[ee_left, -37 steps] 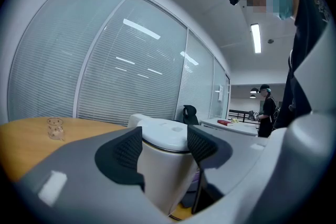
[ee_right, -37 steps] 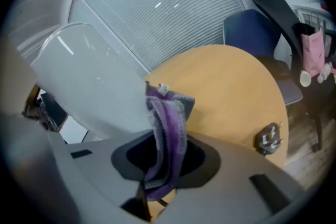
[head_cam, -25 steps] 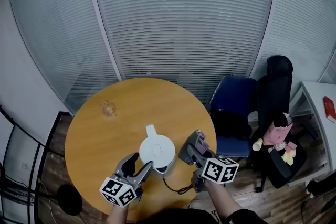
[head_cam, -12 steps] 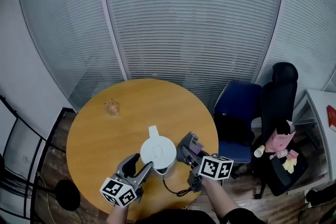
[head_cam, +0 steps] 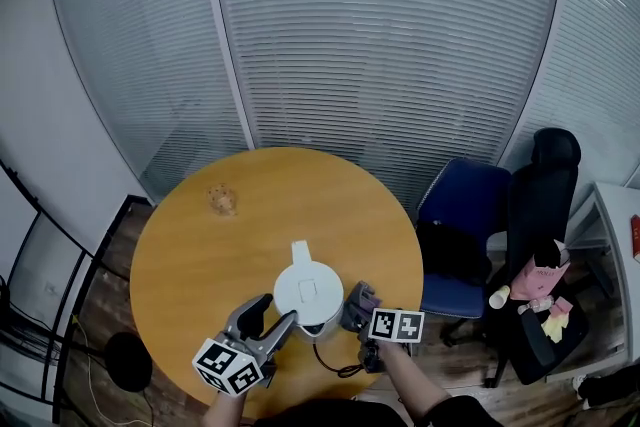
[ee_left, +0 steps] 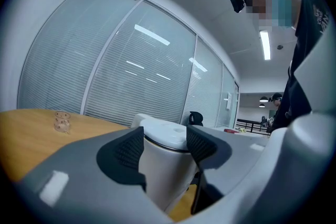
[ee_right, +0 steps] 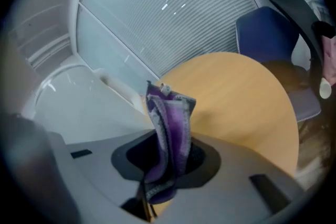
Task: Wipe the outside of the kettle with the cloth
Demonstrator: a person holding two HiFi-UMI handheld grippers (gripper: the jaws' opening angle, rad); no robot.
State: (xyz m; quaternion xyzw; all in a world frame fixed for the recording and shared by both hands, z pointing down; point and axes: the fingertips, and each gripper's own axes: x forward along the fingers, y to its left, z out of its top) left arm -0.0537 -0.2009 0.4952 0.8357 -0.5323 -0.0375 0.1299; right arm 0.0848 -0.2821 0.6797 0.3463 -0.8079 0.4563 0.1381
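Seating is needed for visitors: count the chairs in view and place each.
2. A blue upholstered chair stands at the right of the round wooden table; a black high-backed office chair stands right of it. Others may lie outside the frame.

Evenly bright, fisheye-bent views with dark corners, blurred foreground.

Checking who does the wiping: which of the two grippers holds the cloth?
The right gripper: its jaws are shut on the purple cloth. The left gripper has no cloth; its jaws stand apart, facing the white kettle.
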